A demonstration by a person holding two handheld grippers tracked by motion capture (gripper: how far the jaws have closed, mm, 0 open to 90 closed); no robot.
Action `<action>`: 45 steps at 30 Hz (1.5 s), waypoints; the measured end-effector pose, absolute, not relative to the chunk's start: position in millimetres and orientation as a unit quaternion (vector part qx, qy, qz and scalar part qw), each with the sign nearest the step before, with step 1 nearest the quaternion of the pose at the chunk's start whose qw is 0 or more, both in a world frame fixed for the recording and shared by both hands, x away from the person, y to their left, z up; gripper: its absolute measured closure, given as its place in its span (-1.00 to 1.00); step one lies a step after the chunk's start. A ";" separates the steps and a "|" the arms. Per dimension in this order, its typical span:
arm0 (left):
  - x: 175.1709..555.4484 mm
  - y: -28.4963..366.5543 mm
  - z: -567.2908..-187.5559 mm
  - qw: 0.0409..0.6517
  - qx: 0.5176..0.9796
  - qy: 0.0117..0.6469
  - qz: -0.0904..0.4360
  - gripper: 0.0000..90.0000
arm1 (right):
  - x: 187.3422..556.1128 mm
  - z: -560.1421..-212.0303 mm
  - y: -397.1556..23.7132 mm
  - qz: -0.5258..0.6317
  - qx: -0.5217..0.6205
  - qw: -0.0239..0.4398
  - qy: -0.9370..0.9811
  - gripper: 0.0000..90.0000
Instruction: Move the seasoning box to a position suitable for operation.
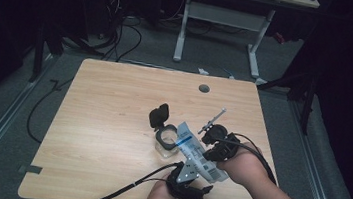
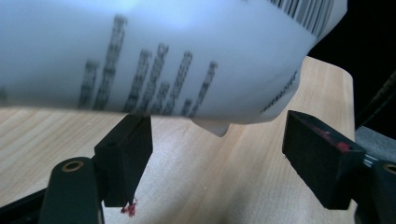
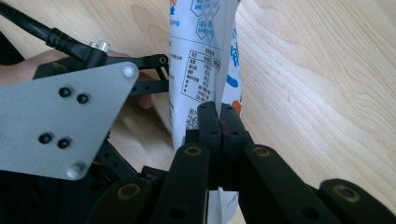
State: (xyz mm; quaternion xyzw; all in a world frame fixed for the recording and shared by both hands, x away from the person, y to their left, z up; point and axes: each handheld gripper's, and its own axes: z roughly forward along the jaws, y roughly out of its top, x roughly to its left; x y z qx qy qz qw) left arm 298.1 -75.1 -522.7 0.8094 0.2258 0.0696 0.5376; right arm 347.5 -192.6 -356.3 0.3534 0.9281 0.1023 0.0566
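Right hand-held gripper point(image 3: 219, 116) clamps the pouch point(image 3: 201, 56); left hand-held gripper point(image 2: 217, 140) gapes beneath it.

the table point(image 1: 111, 122) has a light wooden top with rounded corners and a fine straight grain. near its far edge sits 1 small round grey hole point(image 1: 204, 88). right of the middle, 1 clear container point(image 1: 166, 142) stands directly on the wood, its black hinged lid point(image 1: 159, 114) flipped up and back on the far-left side. the rest of the top is plain wood. the table stands on a grey carpeted floor point(image 1: 5, 125), where black cables point(image 1: 121, 38) trail beyond the far-left corner and 1 strip of grey tape point(image 1: 30, 169) lies by the near-left corner.
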 end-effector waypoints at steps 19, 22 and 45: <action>288.1 -51.4 -512.3 0.561 0.788 0.212 0.140 -0.08 | 349.4 -346.5 -165.9 0.113 0.333 0.060 0.934 1.00; 286.4 -47.5 -510.1 0.561 0.786 0.212 0.149 -0.03 | 349.9 -343.8 -164.2 0.111 0.332 0.064 0.934 1.00; 290.6 -28.7 -504.1 0.557 0.783 0.222 0.166 0.13 | 362.9 -343.1 -154.4 0.127 0.379 0.063 0.915 0.98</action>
